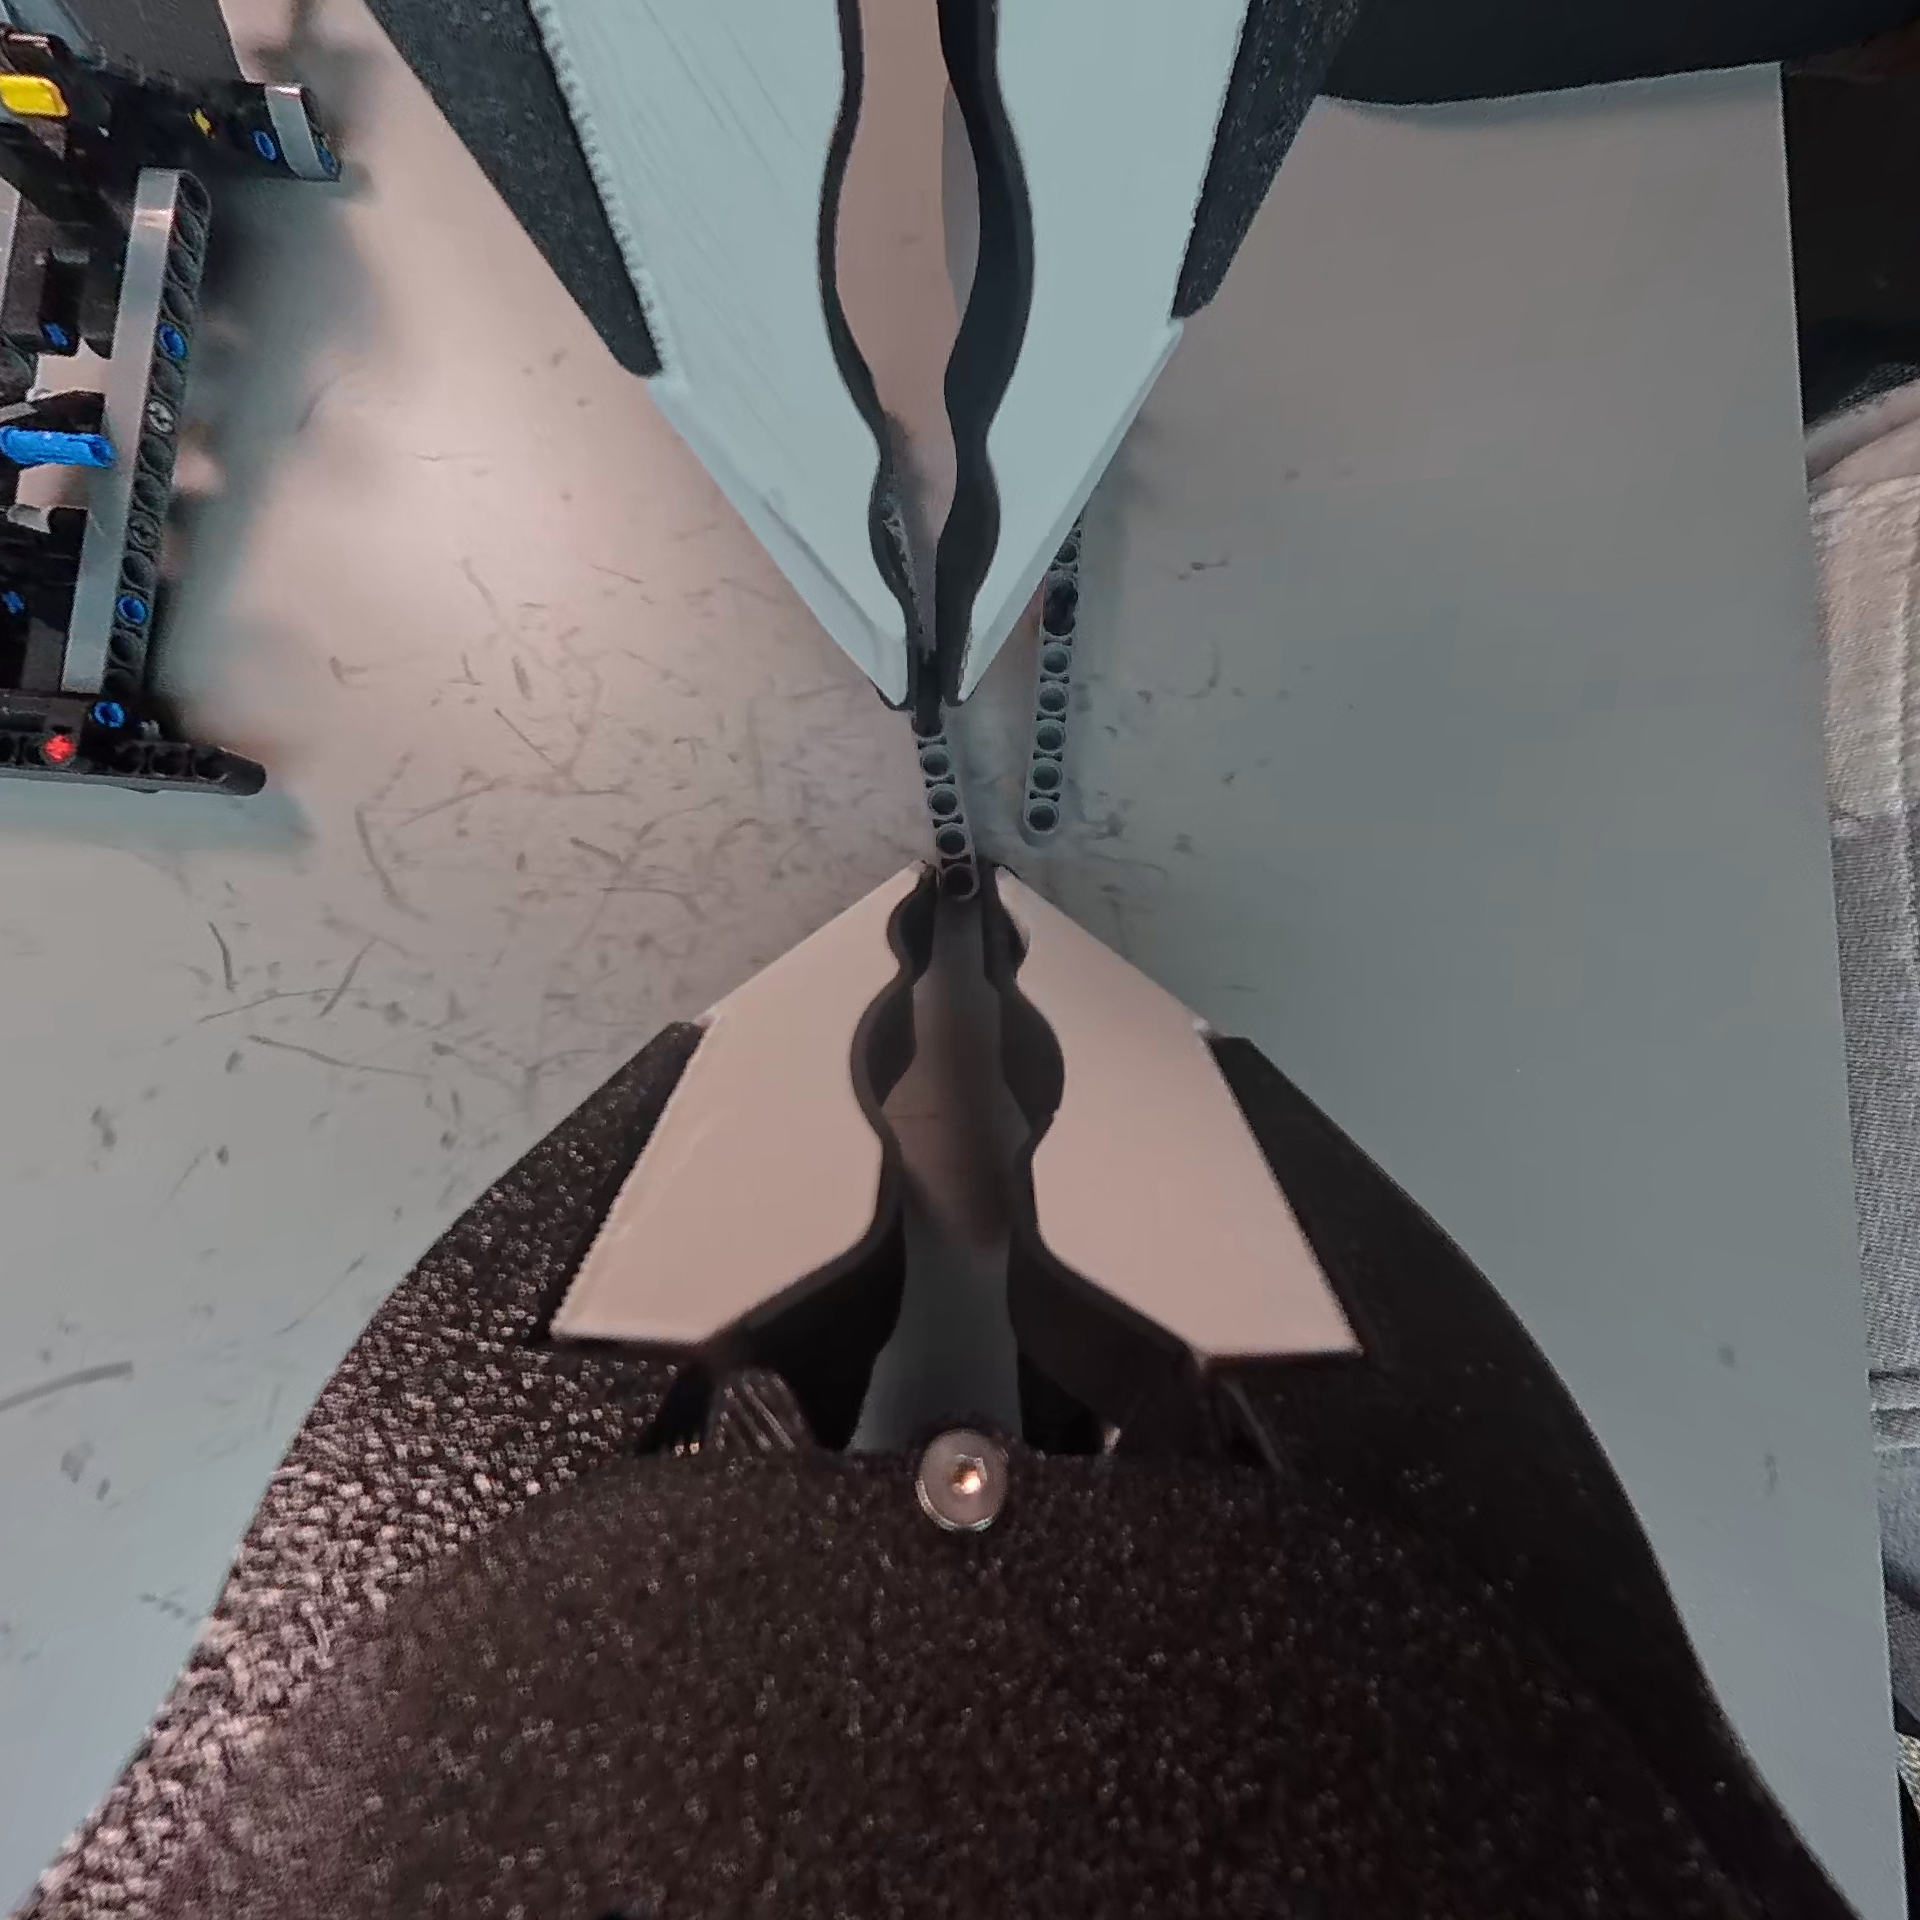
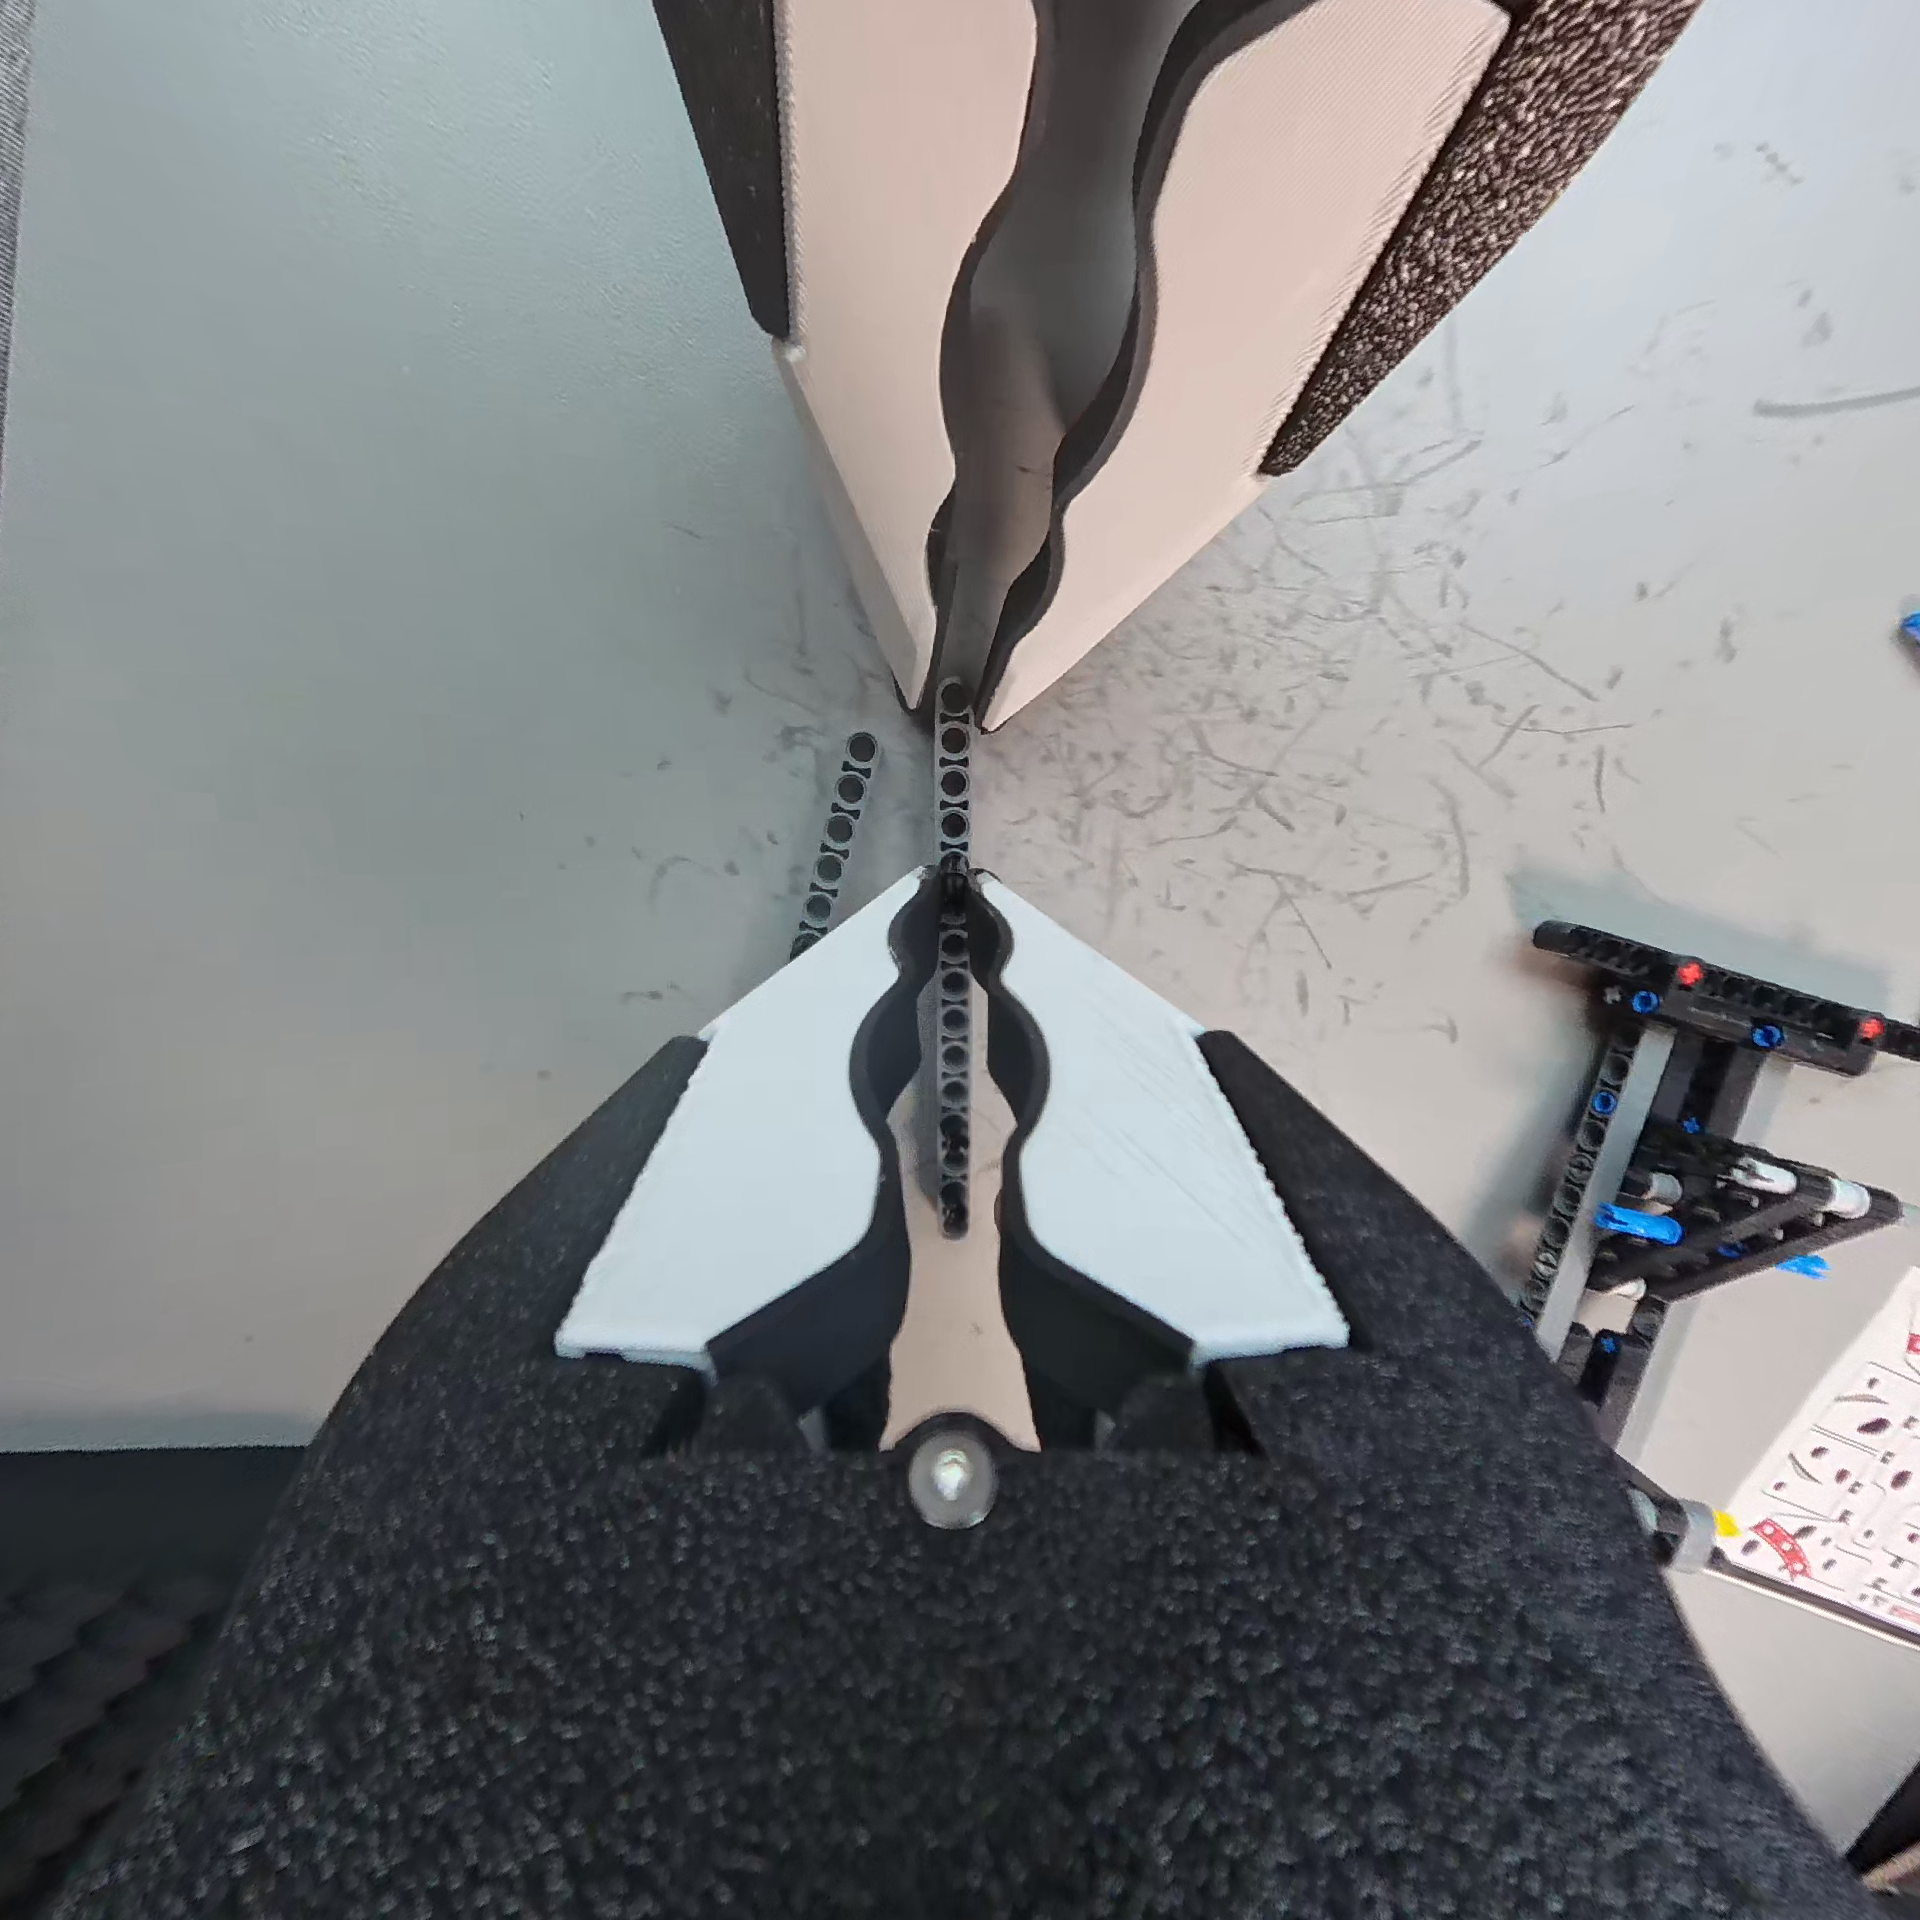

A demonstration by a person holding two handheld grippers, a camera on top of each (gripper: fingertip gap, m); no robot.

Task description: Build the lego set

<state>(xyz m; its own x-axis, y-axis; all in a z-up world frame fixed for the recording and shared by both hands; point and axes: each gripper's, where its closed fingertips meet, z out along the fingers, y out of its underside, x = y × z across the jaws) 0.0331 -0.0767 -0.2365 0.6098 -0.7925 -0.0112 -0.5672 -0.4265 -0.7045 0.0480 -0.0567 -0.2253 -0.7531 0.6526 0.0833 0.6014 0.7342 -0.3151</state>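
Both hand-held grippers, left (image 1: 951,878) and right (image 2: 951,883), we see pinched tip to tip on one grey beam (image 2: 953,790), mid-frame, above the worktop (image 2: 312,623).

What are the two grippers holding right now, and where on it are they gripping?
Both hold one dark grey holed beam. The right gripper pinches it partway along; the left gripper pinches its other end. A second beam lies loose beside it.

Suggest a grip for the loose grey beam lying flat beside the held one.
Likely from above, pinching the loose beam across its two long side faces near the exposed rounded end. It lies flat on the table, holes up, apart from the held beam, so those sides are free; its other end is hidden by the right claw.
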